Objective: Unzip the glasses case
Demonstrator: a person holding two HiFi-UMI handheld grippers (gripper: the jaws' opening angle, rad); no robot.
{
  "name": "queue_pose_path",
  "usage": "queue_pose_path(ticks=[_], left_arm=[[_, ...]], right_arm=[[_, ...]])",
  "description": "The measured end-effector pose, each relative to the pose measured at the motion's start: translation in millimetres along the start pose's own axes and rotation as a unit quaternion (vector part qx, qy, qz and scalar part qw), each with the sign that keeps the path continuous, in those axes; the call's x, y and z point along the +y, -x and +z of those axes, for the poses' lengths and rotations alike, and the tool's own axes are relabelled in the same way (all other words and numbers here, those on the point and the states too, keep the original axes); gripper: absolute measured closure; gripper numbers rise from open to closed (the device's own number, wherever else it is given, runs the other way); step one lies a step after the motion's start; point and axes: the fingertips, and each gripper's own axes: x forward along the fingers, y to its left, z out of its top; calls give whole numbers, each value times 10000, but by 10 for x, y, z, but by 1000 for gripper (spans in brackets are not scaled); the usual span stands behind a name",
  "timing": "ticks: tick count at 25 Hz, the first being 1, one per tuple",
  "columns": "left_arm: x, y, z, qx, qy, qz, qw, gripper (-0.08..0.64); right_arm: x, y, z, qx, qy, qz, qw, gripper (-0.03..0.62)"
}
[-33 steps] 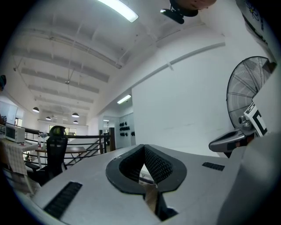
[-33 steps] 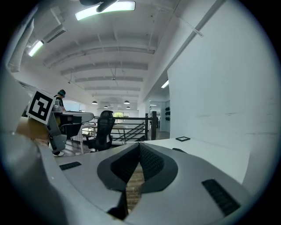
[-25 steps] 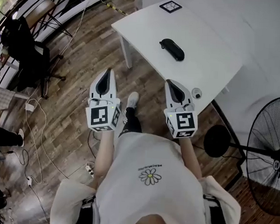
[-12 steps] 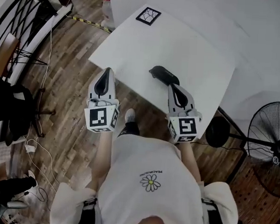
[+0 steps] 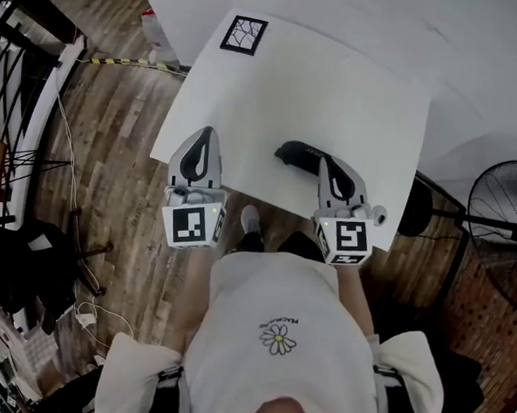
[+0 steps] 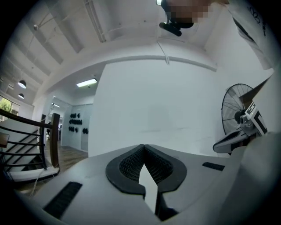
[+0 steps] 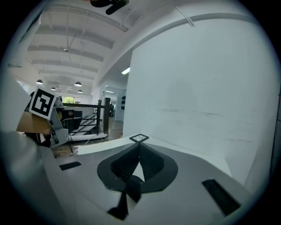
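A black zipped glasses case (image 5: 298, 153) lies on the white table (image 5: 336, 84), near its front edge. My right gripper (image 5: 324, 158) hovers over the case's right end and hides part of it; its jaws are shut with nothing between them. In the right gripper view the right gripper (image 7: 139, 144) points across the tabletop, fingertips together. My left gripper (image 5: 208, 130) is over the table's front left edge, well left of the case, also shut and empty. The left gripper (image 6: 143, 146) shows its tips meeting against a white wall.
A square marker tag (image 5: 244, 33) lies at the table's far left corner, and the marker tag (image 7: 139, 138) shows past my right fingertips. A standing fan (image 5: 506, 234) is on the right. Wooden floor, cables and a railing (image 5: 21, 82) lie to the left.
The person has walked up to the table. Both grippers moved forward from over the floor to over the table's front edge, the right one reaching the case.
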Motion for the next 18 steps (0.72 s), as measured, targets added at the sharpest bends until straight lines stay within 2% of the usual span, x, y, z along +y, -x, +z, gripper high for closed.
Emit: queue_pose_path(ticks=[5, 9, 15, 18], left_arm=[[-159, -256, -170, 138, 148, -301, 9993, 545], [-499, -453, -189, 221, -3, -652, 9976, 545], [-1151, -571, -26, 104, -95, -1001, 9949, 545], [-1463, -613, 119, -104, -351, -1199, 9921, 545]], right_arm=[[-269, 42, -169, 246, -215, -495, 9982, 584], [-574, 111, -208, 161, -464, -843, 9952, 584], [-815, 305, -297, -48, -729, -819, 9940, 584], [-922, 405, -297, -215, -750, -828, 9935, 584]])
